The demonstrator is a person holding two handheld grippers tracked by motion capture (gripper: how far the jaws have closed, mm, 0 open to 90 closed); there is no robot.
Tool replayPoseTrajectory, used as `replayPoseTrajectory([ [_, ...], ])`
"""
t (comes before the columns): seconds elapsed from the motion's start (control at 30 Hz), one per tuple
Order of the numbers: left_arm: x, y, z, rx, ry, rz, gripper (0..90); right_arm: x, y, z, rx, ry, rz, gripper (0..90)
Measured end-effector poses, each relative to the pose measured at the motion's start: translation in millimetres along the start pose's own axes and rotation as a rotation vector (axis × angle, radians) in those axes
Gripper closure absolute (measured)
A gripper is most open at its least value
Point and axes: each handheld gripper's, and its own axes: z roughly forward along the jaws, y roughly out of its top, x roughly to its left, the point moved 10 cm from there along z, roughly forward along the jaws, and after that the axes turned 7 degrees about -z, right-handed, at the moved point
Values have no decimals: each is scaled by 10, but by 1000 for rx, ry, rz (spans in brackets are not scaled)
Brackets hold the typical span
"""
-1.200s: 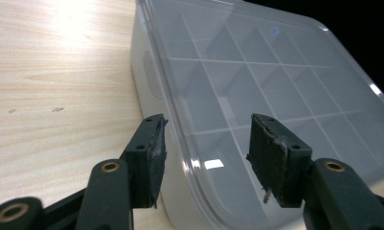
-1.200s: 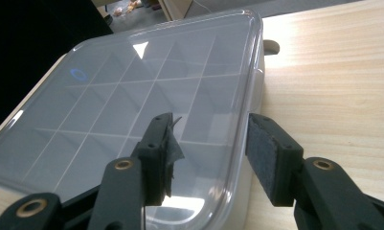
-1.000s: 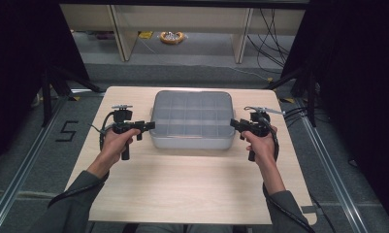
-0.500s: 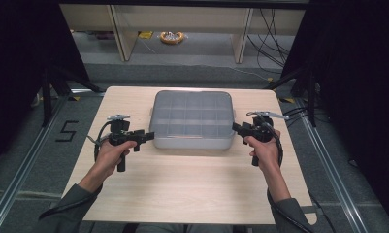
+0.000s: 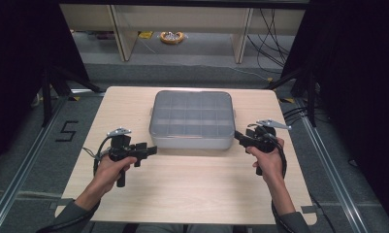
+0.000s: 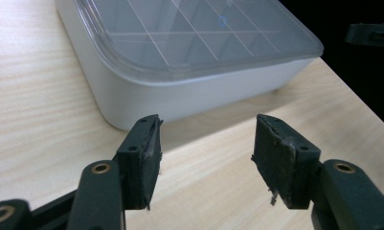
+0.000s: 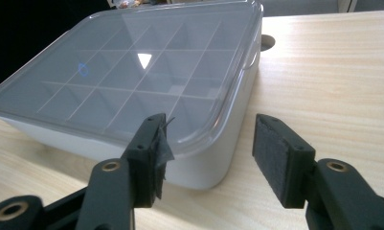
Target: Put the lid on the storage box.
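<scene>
Biggest worry here is the lid: the grey compartment box (image 5: 192, 120) sits in the middle of the wooden table (image 5: 192, 194) with its clear lid (image 7: 132, 81) closed, and if either gripper goes at a near corner at an angle, I reckon the pads skid off that rounded edge or just shove the whole box across the table instead of getting a hold. Uneven timing between the two sides could twist it too. Both grippers have just been opening their jaws and nothing is between them. The left gripper (image 5: 148, 149) sits just off the near left corner, jaws moderately apart, not touching. The right gripper (image 5: 240, 138) is right beside the near right corner, jaws also parted around empty air. Both hands hold the handles low, forearms coming up from the table's near edge, jaws pointing inward at the box.
</scene>
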Motion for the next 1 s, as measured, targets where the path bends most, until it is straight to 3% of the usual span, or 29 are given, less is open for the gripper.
replayPoseTrajectory([
  [0.2,-65,-144,-40,5,-26,7,413,23,-121,-42,-1,13,-9,446],
  [0.23,-78,-161,-40,2,-25,8,412,19,-147,-39,7,7,-1,441],
  [0.27,-88,-181,-40,4,-24,14,410,52,-177,-58,23,10,43,438],
  [0.3,-95,-204,-40,10,-23,22,407,10,-179,-54,12,8,3,430],
  [0.5,-120,-313,-7,38,-25,38,341,16,-212,-92,12,3,17,355],
  [0.67,-98,-396,7,56,0,64,296,74,-255,-118,21,20,16,298],
  [0.7,-97,-416,4,62,1,67,286,133,-264,-136,28,33,69,290],
  [0.83,-107,-465,-7,72,5,80,264,144,-274,-144,20,39,54,268],
  [0.87,-128,-489,-6,70,1,88,255,148,-271,-156,6,54,23,254],
  [0.9,-130,-505,-15,76,7,97,253,184,-286,-172,23,51,62,247],
  [0.97,-153,-528,-18,79,-1,96,247,219,-295,-180,20,60,65,238],
  [1.0,-153,-528,-18,79,-1,96,244,207,-297,-173,15,66,30,234],
])
